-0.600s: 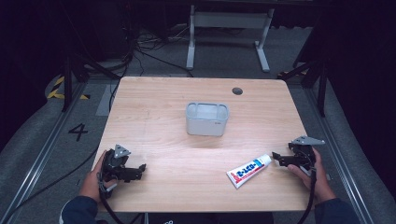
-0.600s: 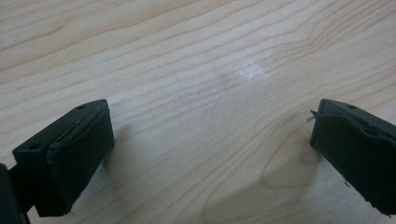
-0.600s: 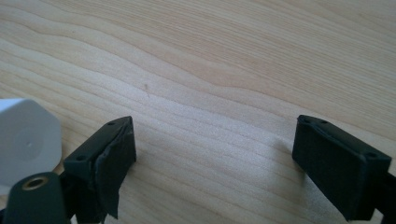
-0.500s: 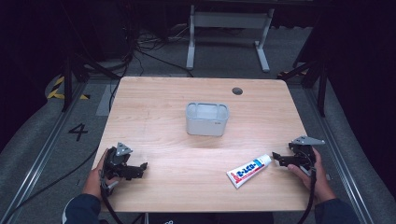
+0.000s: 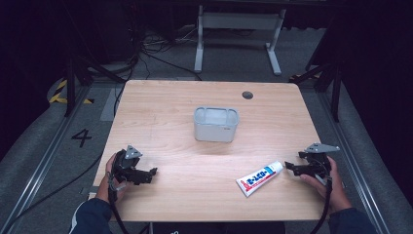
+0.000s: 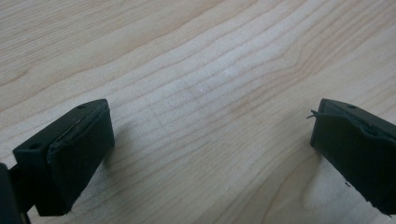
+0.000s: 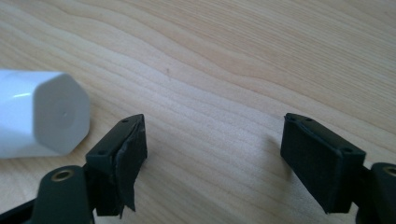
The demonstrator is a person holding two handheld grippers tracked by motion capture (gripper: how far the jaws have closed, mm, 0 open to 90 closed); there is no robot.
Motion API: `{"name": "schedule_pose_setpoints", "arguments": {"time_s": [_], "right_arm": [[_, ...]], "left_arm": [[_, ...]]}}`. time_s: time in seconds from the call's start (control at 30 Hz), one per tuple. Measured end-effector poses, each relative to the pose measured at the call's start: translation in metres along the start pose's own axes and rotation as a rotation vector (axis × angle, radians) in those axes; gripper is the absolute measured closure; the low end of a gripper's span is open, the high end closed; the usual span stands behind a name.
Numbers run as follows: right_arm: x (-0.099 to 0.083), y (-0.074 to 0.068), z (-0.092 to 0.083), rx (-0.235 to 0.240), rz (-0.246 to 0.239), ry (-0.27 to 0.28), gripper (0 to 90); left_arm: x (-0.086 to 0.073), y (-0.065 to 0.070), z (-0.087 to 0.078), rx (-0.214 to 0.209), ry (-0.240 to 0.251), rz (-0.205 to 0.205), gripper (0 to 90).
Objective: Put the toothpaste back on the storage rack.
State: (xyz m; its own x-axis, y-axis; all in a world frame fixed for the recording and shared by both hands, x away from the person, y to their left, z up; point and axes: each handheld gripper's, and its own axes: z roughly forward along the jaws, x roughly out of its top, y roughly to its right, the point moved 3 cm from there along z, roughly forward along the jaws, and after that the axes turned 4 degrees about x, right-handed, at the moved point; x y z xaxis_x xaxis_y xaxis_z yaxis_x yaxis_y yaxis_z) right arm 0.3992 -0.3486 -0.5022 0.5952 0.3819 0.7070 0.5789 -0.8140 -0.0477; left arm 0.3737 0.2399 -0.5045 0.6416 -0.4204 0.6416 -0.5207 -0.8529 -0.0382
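Note:
A white toothpaste tube with blue lettering lies on the wooden table at the front right, its cap pointing right. My right gripper rests just right of the cap, open, with bare wood between its jaws. In the right gripper view the white hexagonal cap sits left of and outside the left jaw, and the right gripper holds nothing. A grey open container stands at the table's middle. My left gripper lies at the front left, open over bare wood, as the left gripper view confirms.
A dark round grommet hole sits near the table's far edge. Beyond the table stand a white metal frame and loose cables on the floor. A floor mark "4" lies left of the table.

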Motion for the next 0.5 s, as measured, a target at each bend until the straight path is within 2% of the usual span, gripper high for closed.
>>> {"name": "schedule_pose_setpoints", "arguments": {"time_s": [0.03, 0.1, 0.2, 0.3, 0.5], "right_arm": [[0.000, -0.001, -0.001, 0.014, -0.008, 0.003, 25.2], [-0.001, -0.001, -0.003, 0.038, -0.039, -0.010, 27.9], [-0.001, -0.006, -0.008, 0.058, -0.120, -0.031, 28.6], [-0.001, -0.012, -0.010, 0.069, -0.178, -0.037, 27.7], [0.004, -0.025, -0.016, 0.119, -0.239, -0.018, 26.5]], "left_arm": [[-0.001, -0.002, -0.001, -0.011, -0.008, 0.028, 0.1], [-0.003, -0.005, -0.002, -0.021, 0.008, 0.050, 0.1], [-0.005, -0.004, -0.003, -0.021, 0.015, 0.034, 0.1], [-0.006, -0.003, -0.004, -0.015, 0.021, 0.024, 0.1], [-0.007, -0.003, -0.005, -0.015, 0.020, 0.030, 0.1]]}}
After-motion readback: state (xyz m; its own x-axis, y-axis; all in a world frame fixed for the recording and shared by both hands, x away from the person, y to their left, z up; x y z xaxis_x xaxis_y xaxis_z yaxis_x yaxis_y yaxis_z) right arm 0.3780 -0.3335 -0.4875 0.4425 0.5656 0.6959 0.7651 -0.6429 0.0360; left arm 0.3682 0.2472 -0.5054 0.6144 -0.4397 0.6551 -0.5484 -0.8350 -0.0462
